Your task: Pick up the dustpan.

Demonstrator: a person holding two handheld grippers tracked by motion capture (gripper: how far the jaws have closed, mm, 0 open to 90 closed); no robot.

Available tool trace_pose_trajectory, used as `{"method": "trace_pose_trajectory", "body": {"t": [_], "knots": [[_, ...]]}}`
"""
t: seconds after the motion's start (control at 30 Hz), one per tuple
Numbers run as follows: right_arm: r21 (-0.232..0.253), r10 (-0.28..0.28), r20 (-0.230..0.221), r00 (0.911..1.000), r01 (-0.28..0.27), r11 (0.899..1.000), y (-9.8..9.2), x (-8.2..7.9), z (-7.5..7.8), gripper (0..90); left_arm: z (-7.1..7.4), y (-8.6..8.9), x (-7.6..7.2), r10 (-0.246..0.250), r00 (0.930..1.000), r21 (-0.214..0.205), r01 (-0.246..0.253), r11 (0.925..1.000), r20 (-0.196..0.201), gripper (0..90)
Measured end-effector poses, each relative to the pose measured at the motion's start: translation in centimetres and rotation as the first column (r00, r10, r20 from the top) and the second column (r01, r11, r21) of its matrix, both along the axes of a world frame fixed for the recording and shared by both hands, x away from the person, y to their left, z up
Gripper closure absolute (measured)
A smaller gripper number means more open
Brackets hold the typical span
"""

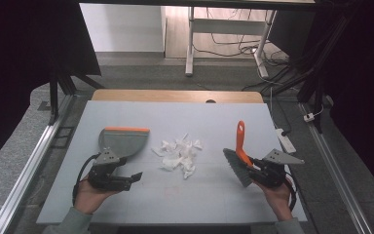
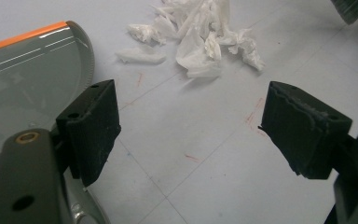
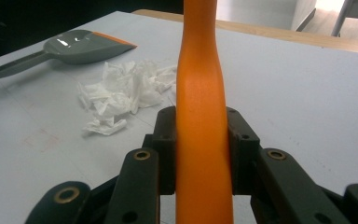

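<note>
From the high view, one brush (image 1: 240,155) sits clamped in the right gripper (image 1: 259,170), its orange handle pointing away up the table (image 1: 126,112), bristles slanting toward the person. One grey dustpan (image 1: 123,141) lies left of one heap of torn paper (image 1: 179,155), orange lip facing the far edge. Bare table lies open between paper and brush.

Left gripper view: the left gripper (image 2: 191,135) has its jaws spread wide over bare tabletop, holding nothing; the dustpan (image 2: 28,79) lies beside one jaw.

Right gripper view: both pads pinch the handle (image 3: 201,107), its long axis running straight ahead.
</note>
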State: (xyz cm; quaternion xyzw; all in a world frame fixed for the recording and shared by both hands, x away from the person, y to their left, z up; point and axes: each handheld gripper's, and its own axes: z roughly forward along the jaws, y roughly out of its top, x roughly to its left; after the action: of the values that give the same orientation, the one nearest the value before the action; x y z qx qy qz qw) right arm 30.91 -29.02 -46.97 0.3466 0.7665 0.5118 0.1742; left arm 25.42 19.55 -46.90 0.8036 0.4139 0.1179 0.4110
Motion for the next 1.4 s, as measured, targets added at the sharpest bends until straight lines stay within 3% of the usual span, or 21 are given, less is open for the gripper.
{"method": "trace_pose_trajectory", "body": {"t": [0.07,0.27,0.47,0.5,0.67,0.73,0.77,0.8,0.83,0.93,0.97,1.03,1.3,1.4], "knots": [[0.012,0.005,-0.006,1.0000,-0.005,1.000,0.0,0.0,0.0,69.6,0.1,-0.1,0.0,0.003,1.0000,0.019,-0.003,0.9998,0.000,20.3],[0.020,0.008,-0.006,1.0000,-0.008,1.000,0.0,-0.1,0.2,69.7,0.4,-0.2,0.4,0.032,0.9983,0.058,-0.029,0.9979,-0.049,20.4],[0.029,0.004,-0.003,1.0000,-0.004,1.000,0.0,-0.2,0.4,69.6,1.5,-0.1,1.6,0.085,0.9900,0.116,-0.072,0.9907,-0.112,20.7],[0.030,0.007,0.000,1.0000,-0.007,1.000,0.0,-0.1,0.4,69.6,1.8,0.2,2.2,0.129,0.9841,0.116,-0.115,0.9865,-0.122,20.7],[0.021,0.002,-0.001,1.0000,-0.002,1.000,0.0,-0.1,0.3,69.6,2.0,1.0,2.9,0.169,0.9777,0.082,-0.159,0.9838,-0.125,20.1],[0.024,-0.007,0.001,1.0000,0.007,1.000,0.0,-0.1,0.3,69.6,1.9,1.5,3.0,0.201,0.9736,0.075,-0.194,0.9782,-0.108,20.6],[0.029,-0.006,0.001,1.0000,0.006,1.000,0.1,-0.1,0.4,69.6,1.8,1.7,3.1,0.217,0.9703,0.071,-0.210,0.9751,-0.107,20.4],[0.030,-0.003,0.001,1.0000,0.003,1.000,0.1,-0.1,0.4,69.6,1.6,2.2,3.4,0.249,0.9609,0.074,-0.242,0.9675,-0.120,19.7],[0.030,-0.002,0.002,1.0000,0.002,1.000,0.1,-0.2,0.4,69.6,1.6,2.2,3.4,0.249,0.9609,0.074,-0.242,0.9675,-0.120,19.3],[0.023,-0.002,0.002,1.0000,0.002,1.000,0.2,-0.2,0.4,69.6,1.2,3.1,3.4,0.300,0.9450,0.076,-0.292,0.9533,-0.130,17.3],[0.023,-0.002,0.002,1.0000,0.002,1.000,0.2,-0.2,0.4,69.6,1.2,3.1,3.4,0.300,0.9450,0.076,-0.292,0.9533,-0.130,17.1],[0.017,0.000,0.004,1.0000,0.000,1.000,0.2,-0.2,0.4,69.6,0.9,3.5,3.5,0.320,0.9360,0.071,-0.313,0.9470,-0.145,17.3],[0.011,-0.009,0.003,1.0000,0.009,1.000,0.1,-0.1,0.3,69.6,-0.5,4.2,4.1,0.403,0.8917,0.104,-0.390,0.9151,-0.206,11.6],[0.009,-0.007,0.000,1.0000,0.007,1.000,0.2,-0.1,0.2,69.6,-1.2,4.5,4.4,0.413,0.8787,0.091,-0.403,0.9107,-0.240,11.3]]}}
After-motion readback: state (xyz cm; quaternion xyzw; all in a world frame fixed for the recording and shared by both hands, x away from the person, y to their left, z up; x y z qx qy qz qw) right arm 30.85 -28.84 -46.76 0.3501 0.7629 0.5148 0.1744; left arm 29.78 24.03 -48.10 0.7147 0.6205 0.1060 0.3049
